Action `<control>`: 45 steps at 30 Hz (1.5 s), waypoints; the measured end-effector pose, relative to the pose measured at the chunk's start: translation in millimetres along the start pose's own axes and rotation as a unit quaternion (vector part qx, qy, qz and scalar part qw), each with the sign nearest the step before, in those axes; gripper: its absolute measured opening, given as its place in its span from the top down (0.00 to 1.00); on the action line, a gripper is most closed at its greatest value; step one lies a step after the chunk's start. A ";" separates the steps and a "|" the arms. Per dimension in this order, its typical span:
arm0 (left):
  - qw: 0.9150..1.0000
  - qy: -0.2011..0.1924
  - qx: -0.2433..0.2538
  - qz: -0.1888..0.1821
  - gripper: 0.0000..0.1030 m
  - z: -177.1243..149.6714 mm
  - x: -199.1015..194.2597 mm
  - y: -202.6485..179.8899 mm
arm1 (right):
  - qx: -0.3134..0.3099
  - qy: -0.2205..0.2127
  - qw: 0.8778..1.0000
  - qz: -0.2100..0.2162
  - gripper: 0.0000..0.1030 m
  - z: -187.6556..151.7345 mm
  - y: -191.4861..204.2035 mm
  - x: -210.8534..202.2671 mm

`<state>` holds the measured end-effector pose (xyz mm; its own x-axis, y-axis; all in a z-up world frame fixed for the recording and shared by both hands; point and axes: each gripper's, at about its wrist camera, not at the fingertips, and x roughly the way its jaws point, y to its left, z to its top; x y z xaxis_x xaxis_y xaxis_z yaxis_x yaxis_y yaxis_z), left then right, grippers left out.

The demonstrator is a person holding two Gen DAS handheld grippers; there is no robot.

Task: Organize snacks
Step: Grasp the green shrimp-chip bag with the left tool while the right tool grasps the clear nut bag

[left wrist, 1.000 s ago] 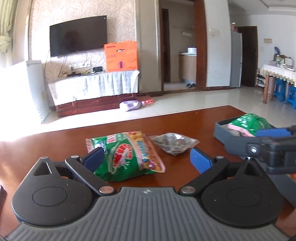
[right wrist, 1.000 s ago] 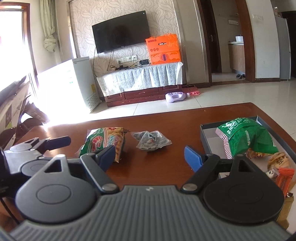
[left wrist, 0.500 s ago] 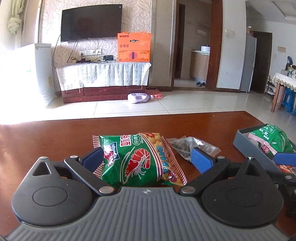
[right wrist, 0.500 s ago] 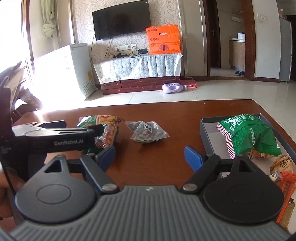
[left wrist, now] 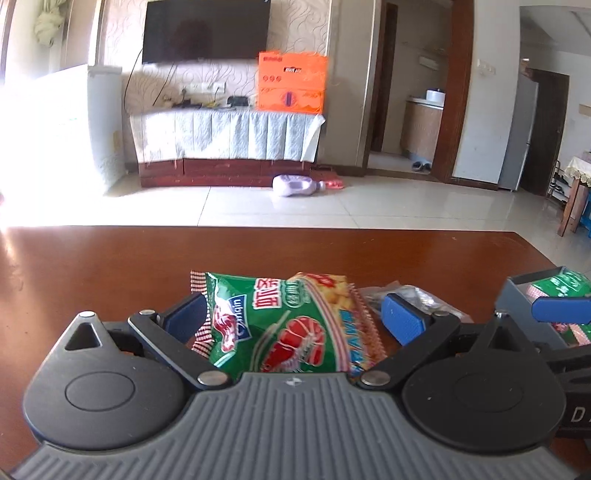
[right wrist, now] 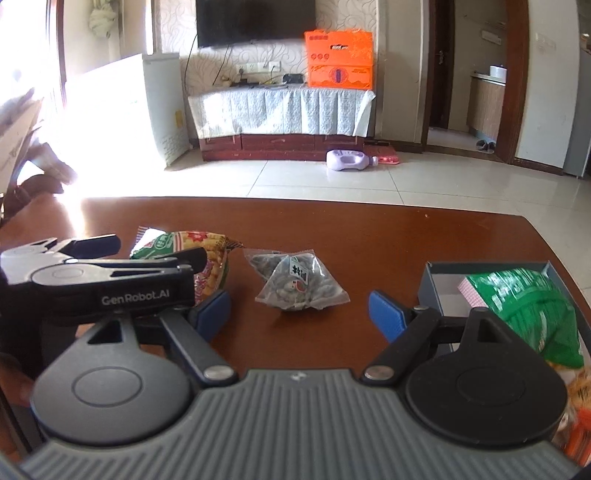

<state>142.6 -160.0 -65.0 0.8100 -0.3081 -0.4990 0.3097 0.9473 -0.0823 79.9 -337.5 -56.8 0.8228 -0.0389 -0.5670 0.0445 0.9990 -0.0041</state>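
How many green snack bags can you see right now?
2. One green shrimp-chip bag lies on the table between the left gripper's open jaws; another green bag sits in the grey box. Others may be hidden.

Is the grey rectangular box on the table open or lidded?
Open: the grey rectangular box shows no lid, its white inside is exposed and a green snack bag lies in it.

A: Far wall?
B: Patterned wallpaper, a dark television (left wrist: 205, 31) mounted above a low cabinet (left wrist: 229, 140) draped in pale cloth. An orange box (left wrist: 292, 82) stands on it.
A: Floor and light?
B: Glossy pale floor tiles (left wrist: 388, 206); strong glare enters from the left. A doorway (left wrist: 406, 110) opens right of the cabinet.
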 end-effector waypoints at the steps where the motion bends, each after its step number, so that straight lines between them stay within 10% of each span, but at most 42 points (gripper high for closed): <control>1: 1.000 0.001 0.001 -0.001 0.01 1.0 3.5 1.5 | -0.012 0.006 1.000 -0.004 0.18 3.0 2.1 4.3; 7: 1.000 0.006 -0.020 0.000 0.01 4.7 16.4 9.6 | -0.055 -0.001 0.997 -0.058 0.18 6.5 -2.5 11.1; 11: 1.000 0.012 -0.018 -0.002 0.01 2.2 19.6 10.9 | 0.014 0.005 1.000 -0.007 0.18 14.1 -18.4 24.4; 19: 0.999 0.016 -0.051 0.000 0.01 7.8 25.1 35.5 | -0.108 0.070 0.991 -0.048 0.17 27.0 7.4 62.8; 38: 0.998 0.032 -0.050 -0.003 0.00 2.7 40.0 45.9 | -0.137 0.105 0.985 -0.009 0.00 25.9 21.3 103.1; 45: 0.998 0.037 -0.056 0.000 0.00 3.3 39.6 46.7 | -0.231 0.095 0.962 0.107 0.01 0.5 35.3 64.1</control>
<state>190.8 -128.3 -85.8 0.7705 -0.3039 -0.5603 0.2479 0.9527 -0.1758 134.5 -304.7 -92.9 0.6648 0.1301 -0.7356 -0.4075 0.8885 -0.2111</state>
